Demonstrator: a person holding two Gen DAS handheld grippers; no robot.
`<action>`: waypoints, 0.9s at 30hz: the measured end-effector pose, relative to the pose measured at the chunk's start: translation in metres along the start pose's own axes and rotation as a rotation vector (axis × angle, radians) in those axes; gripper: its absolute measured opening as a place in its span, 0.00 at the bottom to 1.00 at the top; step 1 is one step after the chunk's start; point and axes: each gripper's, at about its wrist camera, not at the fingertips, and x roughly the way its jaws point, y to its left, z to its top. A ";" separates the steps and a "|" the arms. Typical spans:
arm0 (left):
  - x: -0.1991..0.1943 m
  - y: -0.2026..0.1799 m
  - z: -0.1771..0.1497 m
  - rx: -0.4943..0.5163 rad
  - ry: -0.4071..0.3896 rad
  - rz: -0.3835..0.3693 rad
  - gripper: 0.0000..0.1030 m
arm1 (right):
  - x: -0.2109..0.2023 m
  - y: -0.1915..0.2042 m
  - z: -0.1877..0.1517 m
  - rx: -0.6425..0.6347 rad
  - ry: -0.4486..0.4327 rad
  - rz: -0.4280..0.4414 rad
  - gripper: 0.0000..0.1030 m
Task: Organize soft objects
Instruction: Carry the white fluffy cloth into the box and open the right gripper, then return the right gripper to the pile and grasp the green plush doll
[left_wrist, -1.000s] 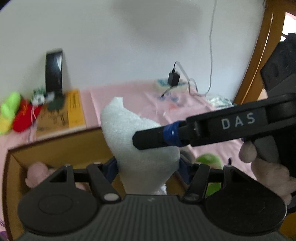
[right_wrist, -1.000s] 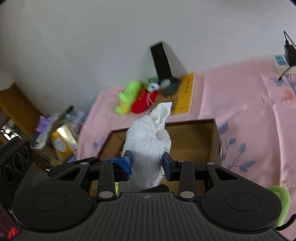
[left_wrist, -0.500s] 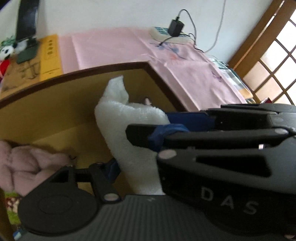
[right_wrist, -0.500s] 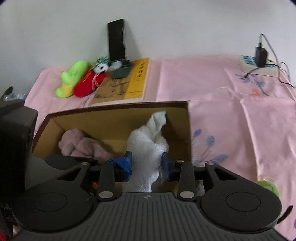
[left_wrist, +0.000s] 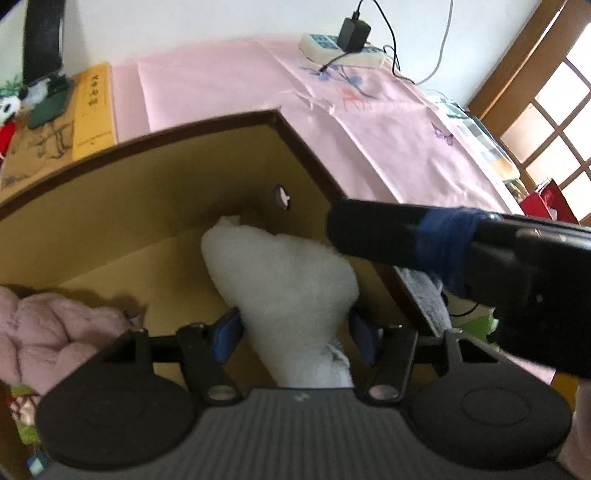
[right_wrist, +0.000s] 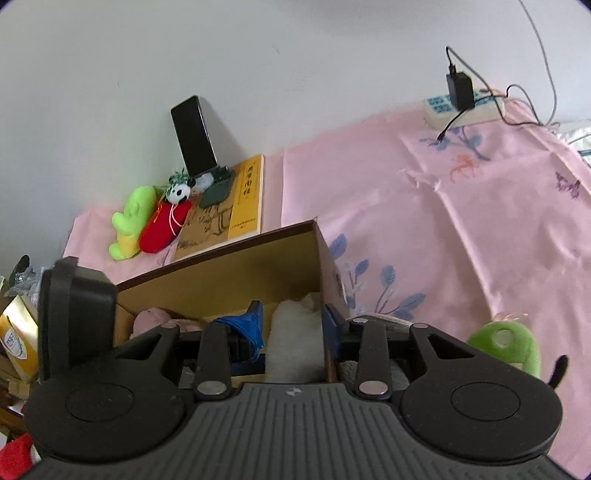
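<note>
A white fluffy towel lies inside the brown cardboard box, in its right corner. My left gripper sits around the towel's near end with its jaws spread and not pinching it. My right gripper is open above the box's right end, with the towel showing between its fingers. A pink plush lies in the box's left part and also shows in the right wrist view. The right gripper's finger crosses the left wrist view.
A pink cloth covers the table. A green plush, a red plush, a panda toy, a yellow book and a phone on a stand lie beyond the box. A power strip is far right. Another green plush lies to the right of the box.
The towel has been lowered from above the box into its right corner. The right gripper has opened and let go of it, and the left gripper's jaws have widened.
</note>
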 end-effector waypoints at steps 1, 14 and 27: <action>-0.002 -0.001 0.000 -0.001 -0.007 0.007 0.59 | -0.003 -0.001 -0.001 0.004 -0.004 0.008 0.18; -0.054 -0.033 -0.013 -0.033 -0.134 0.151 0.63 | -0.034 -0.019 -0.005 0.019 -0.013 0.104 0.18; -0.087 -0.083 -0.038 -0.088 -0.216 0.368 0.64 | -0.061 -0.049 -0.010 -0.038 0.039 0.191 0.18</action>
